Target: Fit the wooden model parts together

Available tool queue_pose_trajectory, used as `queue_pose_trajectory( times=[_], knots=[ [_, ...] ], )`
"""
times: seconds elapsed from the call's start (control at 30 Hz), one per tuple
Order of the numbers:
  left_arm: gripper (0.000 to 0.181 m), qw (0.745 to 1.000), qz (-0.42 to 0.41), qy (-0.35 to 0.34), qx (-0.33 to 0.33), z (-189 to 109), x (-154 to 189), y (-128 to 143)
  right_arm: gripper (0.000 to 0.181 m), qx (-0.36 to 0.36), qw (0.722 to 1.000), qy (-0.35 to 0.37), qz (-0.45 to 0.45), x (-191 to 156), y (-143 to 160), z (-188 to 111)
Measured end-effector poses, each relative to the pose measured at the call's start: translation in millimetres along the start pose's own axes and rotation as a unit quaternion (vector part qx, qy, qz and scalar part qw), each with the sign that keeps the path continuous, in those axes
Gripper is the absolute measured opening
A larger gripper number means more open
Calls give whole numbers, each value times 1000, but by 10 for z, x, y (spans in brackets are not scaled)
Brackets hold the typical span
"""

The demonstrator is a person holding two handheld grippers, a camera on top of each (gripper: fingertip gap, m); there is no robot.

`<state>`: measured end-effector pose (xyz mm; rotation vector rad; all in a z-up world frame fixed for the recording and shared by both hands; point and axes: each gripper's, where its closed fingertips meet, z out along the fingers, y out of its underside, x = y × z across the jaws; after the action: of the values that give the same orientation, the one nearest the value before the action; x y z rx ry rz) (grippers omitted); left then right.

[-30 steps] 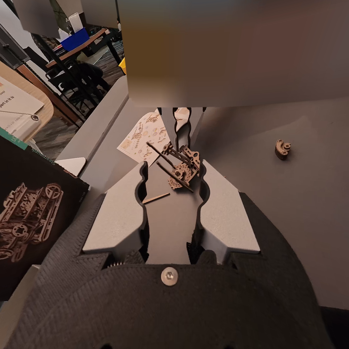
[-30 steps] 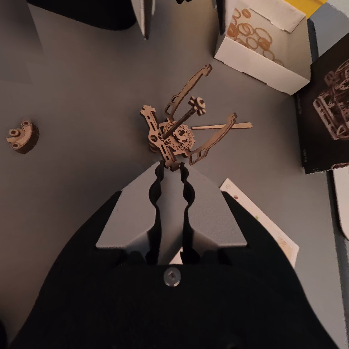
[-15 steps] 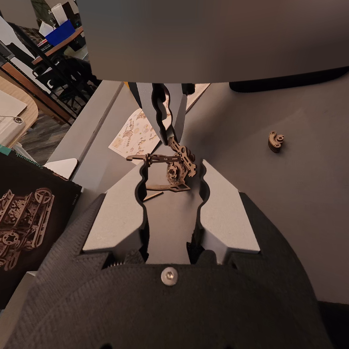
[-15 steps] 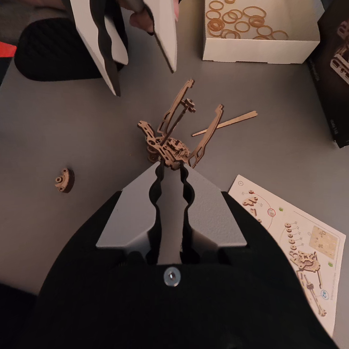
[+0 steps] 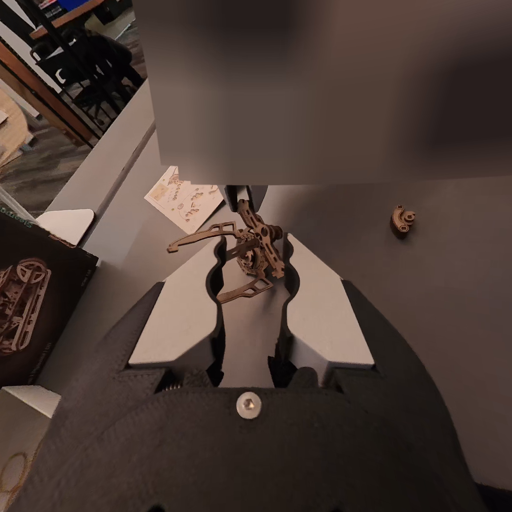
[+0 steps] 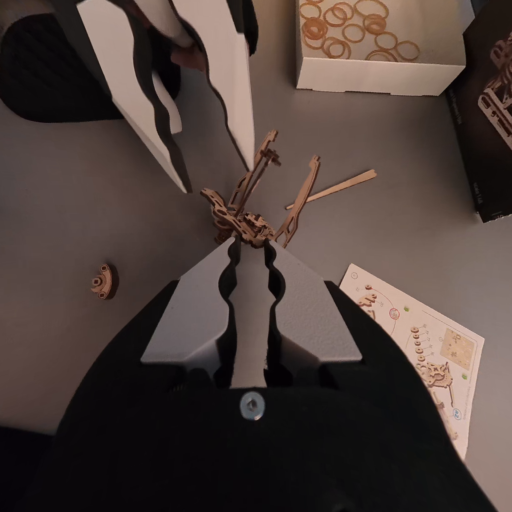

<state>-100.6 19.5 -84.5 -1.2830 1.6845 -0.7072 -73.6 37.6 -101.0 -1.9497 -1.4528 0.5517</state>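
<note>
Grippers: two, left gripper (image 6: 219,177) and right gripper (image 6: 250,243)
Wooden assemblies: one, model (image 6: 249,221)
Loose curved parts: one, part (image 6: 104,281), at 8 o'clock of the model
Sticks: one, stick (image 6: 332,188), at 2 o'clock
Instruction sheets: one, sheet (image 6: 415,346)
White boxes: one, box (image 6: 374,74)
Rubber bands (image 6: 346,36): too many to count
Dark boxes: one, carton (image 6: 487,110)

Two matching handheld grippers. The left gripper (image 5: 252,243) has a broad, rounded black body with a fine ribbed, printed texture, and one silver hex-socket screw (image 5: 248,409) set at the centre of its near edge. Two pale grey, wedge-shaped fingers (image 5: 182,310) taper toward the far end; their inner faces carry black pads with a wavy outline. The right gripper (image 6: 250,241) is built alike: black body, a bluish-silver hex screw (image 6: 251,406), pale grey fingers (image 6: 194,315), wavy black pads.
</note>
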Motion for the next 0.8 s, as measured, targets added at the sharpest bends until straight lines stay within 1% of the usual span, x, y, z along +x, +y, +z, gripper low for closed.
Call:
queue_pose_trajectory(
  times=[0.17, 0.27, 0.37, 0.47, 0.6, 0.7, 0.8],
  knots=[
    [40, 996, 59, -35, -53, 114, 30, 163, 15, -5, 998, 7, -67, -85, -21, 46],
    [39, 995, 80, -46, -40, 97, 24, 110, 15, -7, 992, 19, -121, -106, 5, 84],
    [41, 997, 62, -33, -25, 59, 35, 49, 15, 10, 990, 22, -142, -115, -12, 117],
    [44, 999, 43, -16, -14, 14, 34, 5, 16, 28, 988, 12, -151, -141, -11, 137],
    [44, 1000, 21, 9, 12, -113, 12, -112, 17, 41, 987, -6, -153, -172, 54, 142],
    [44, 1000, 4, 8, 26, -232, -84, -180, 18, 46, 986, -17, -162, -209, 110, 144],
    [44, 999, -16, 0, 39, -327, -202, -217, 23, 50, 984, -19, -172, -227, 130, 135]
  ],
)
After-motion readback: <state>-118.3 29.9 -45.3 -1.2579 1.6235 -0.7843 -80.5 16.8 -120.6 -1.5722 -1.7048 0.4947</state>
